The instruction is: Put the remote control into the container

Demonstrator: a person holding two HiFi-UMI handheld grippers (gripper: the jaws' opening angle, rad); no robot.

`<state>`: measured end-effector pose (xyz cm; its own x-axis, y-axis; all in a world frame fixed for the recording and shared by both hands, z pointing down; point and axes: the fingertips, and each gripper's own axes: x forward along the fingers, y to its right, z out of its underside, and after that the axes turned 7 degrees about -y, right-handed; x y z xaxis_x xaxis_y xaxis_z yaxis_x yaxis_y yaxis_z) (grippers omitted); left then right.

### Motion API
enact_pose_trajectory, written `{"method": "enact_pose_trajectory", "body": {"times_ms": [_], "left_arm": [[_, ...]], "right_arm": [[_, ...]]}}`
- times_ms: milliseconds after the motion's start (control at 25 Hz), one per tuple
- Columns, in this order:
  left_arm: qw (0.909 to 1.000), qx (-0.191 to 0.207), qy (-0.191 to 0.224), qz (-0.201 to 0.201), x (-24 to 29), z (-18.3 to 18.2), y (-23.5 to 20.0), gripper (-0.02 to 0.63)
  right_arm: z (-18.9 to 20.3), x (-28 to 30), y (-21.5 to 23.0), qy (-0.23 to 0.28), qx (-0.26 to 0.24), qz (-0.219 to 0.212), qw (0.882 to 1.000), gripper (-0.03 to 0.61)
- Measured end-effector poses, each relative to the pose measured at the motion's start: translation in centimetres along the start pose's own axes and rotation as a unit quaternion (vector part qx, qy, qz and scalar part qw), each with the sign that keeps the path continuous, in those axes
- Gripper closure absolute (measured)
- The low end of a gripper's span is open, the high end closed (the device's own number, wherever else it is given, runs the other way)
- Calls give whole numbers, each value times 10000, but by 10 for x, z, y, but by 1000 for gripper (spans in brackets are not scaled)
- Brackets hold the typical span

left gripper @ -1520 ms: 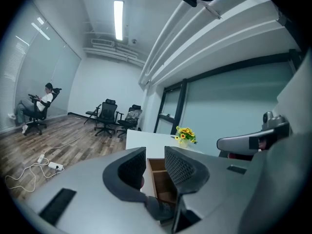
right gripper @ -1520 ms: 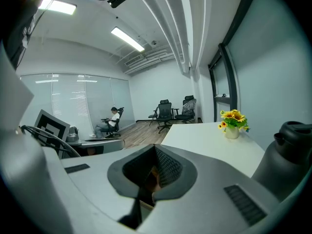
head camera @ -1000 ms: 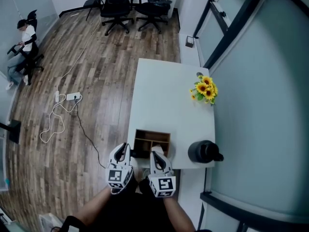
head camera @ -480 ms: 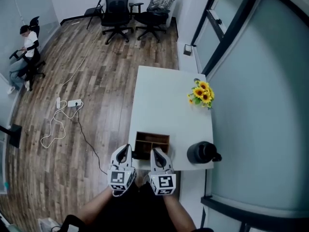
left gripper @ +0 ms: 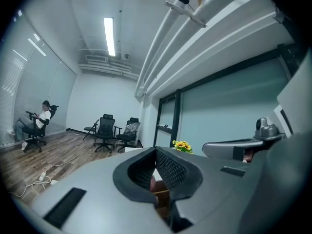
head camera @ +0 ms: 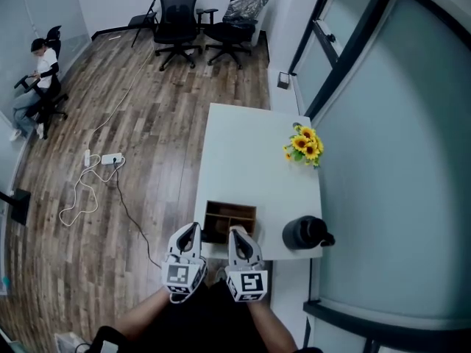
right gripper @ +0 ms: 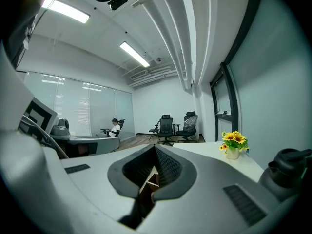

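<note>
We're holding our left gripper (head camera: pixel 191 231) and right gripper (head camera: pixel 239 234) clamped together, both empty, just beside the near side of the brown wooden compartmented container (head camera: pixel 230 205).

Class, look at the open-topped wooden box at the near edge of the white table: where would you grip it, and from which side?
The wooden box is probably best pinched by its thin near wall, coming straight down from above: the top is open, so one jaw fits inside a compartment and one outside.
</note>
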<state>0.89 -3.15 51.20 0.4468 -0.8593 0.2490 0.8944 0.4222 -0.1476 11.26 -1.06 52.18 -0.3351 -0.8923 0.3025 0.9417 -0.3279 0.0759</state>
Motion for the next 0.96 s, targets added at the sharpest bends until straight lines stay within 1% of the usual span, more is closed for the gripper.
{"method": "enact_pose_trajectory", "body": {"times_ms": [240, 440, 760, 960], "left_arm": [[9999, -35, 19, 100, 1, 0, 5, 606], [10000, -38, 14, 86, 2, 5, 5, 606], [10000, -22, 35, 56, 2, 0, 4, 606], [9999, 13, 98, 96, 1, 2, 7, 606]], "right_arm": [[-2, -3, 4, -25, 67, 39, 10000, 575], [3, -3, 8, -23, 85, 39, 10000, 575], [0, -1, 13, 21, 123, 44, 9999, 577], [6, -2, 13, -71, 81, -14, 9999, 575]]}}
